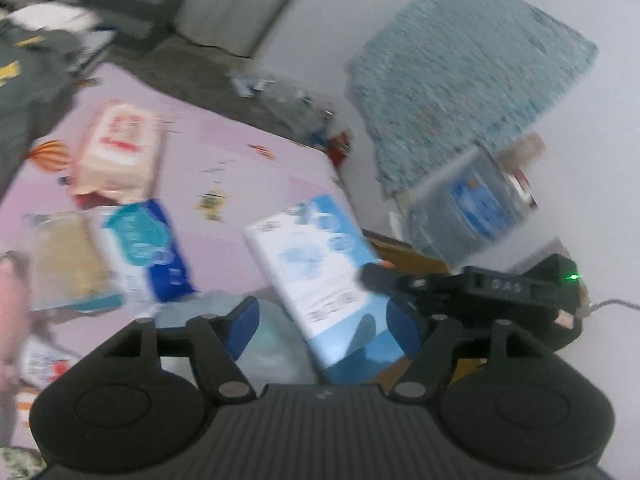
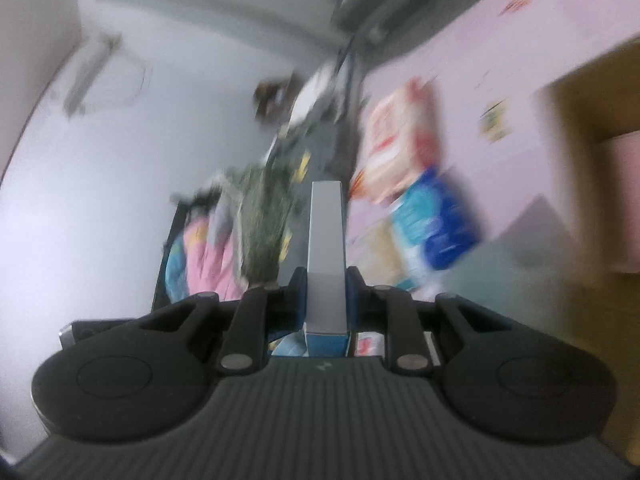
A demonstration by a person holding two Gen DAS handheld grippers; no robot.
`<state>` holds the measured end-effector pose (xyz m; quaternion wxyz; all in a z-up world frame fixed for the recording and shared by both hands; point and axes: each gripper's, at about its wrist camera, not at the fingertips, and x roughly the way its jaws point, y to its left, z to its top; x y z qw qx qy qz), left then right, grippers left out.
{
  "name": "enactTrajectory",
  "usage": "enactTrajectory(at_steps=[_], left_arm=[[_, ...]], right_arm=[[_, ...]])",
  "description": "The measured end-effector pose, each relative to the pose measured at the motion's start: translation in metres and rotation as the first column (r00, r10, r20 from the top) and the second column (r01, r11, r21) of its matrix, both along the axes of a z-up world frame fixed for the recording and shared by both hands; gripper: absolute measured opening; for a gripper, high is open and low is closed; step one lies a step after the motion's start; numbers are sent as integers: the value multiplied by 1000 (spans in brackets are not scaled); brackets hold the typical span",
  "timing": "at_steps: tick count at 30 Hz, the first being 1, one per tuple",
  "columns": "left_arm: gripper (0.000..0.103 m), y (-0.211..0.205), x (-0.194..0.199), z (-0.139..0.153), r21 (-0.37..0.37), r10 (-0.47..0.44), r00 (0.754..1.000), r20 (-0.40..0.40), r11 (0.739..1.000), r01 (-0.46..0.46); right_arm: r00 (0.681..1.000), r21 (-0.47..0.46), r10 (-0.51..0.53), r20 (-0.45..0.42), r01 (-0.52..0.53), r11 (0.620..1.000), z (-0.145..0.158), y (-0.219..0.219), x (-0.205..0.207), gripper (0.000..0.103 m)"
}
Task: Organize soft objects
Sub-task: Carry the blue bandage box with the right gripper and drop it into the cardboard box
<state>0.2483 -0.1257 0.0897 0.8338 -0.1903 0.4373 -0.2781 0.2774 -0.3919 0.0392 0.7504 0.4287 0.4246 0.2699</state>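
Note:
Both views are motion-blurred. In the left wrist view my left gripper point(image 1: 323, 322) is open and empty. In front of it a white-and-blue tissue box point(image 1: 316, 264) hangs in the air, held at its right edge by my right gripper point(image 1: 380, 276). In the right wrist view my right gripper point(image 2: 326, 300) is shut on that box point(image 2: 325, 248), seen edge-on as a narrow grey slab. On the pink bed sheet point(image 1: 224, 152) lie a pink-and-red pack point(image 1: 120, 148), a blue-and-white pack point(image 1: 148, 248) and a beige pack point(image 1: 68, 260).
A teal towel point(image 1: 460, 72) hangs on the white wall at right, with a large water jug point(image 1: 468, 208) below it. A grey-green garment point(image 1: 28, 76) lies at far left. A wooden edge point(image 2: 584, 112) shows in the right wrist view.

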Motion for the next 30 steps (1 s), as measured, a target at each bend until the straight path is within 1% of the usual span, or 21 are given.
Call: enactTrajectory(at_steps=[2, 4, 6, 8, 11, 15, 17, 18, 21, 23, 24, 27, 29, 30], left_arm=[[74, -16, -5, -2, 9, -24, 1000, 9, 1000, 24], [74, -24, -8, -6, 18, -36, 999, 4, 999, 36], [74, -26, -12, -10, 31, -34, 999, 2, 999, 34], [74, -22, -18, -14, 54, -24, 1000, 7, 998, 24], [74, -8, -27, -20, 101, 2, 1000, 13, 995, -3], [74, 10, -34, -29, 143, 42, 999, 13, 989, -44], [74, 20, -38, -31, 154, 62, 998, 8, 986, -62], [74, 25, -40, -33, 156, 70, 998, 3, 985, -70], [75, 39, -45, -38, 147, 90, 996, -12, 985, -87], [75, 47, -49, -42, 139, 101, 995, -18, 985, -97], [75, 50, -51, -44, 138, 103, 995, -19, 985, -99], [75, 57, -57, -50, 147, 109, 994, -18, 984, -105], [75, 60, -61, -53, 149, 114, 993, -18, 983, -110], [75, 63, -64, -55, 151, 116, 993, -19, 982, -112]], right_arm=[[996, 4, -84, 8, 84, 996, 4, -40, -21, 19], [985, -28, -172, 23, 173, 985, 8, -80, -42, 19], [965, -102, -258, 39, 261, 960, 9, -116, -57, 19], [944, -161, -328, 35, 329, 930, 6, -144, -64, 19], [918, -265, -396, 14, 385, 884, -8, -170, -63, 19], [908, -369, -420, -5, 389, 844, -35, -178, -42, 19], [905, -415, -426, 3, 389, 822, -50, -175, -31, 20], [900, -422, -436, -7, 392, 817, -58, -174, -25, 21], [904, -427, -423, -64, 358, 830, -86, -180, -11, 23], [903, -459, -419, -90, 336, 823, -97, -180, -10, 27], [900, -491, -428, -88, 334, 804, -99, -179, -11, 27], [904, -576, -423, -66, 312, 756, -100, -173, -12, 30], [905, -612, -420, -61, 298, 732, -102, -167, -9, 32], [906, -620, -419, -60, 295, 727, -104, -165, -7, 34]])
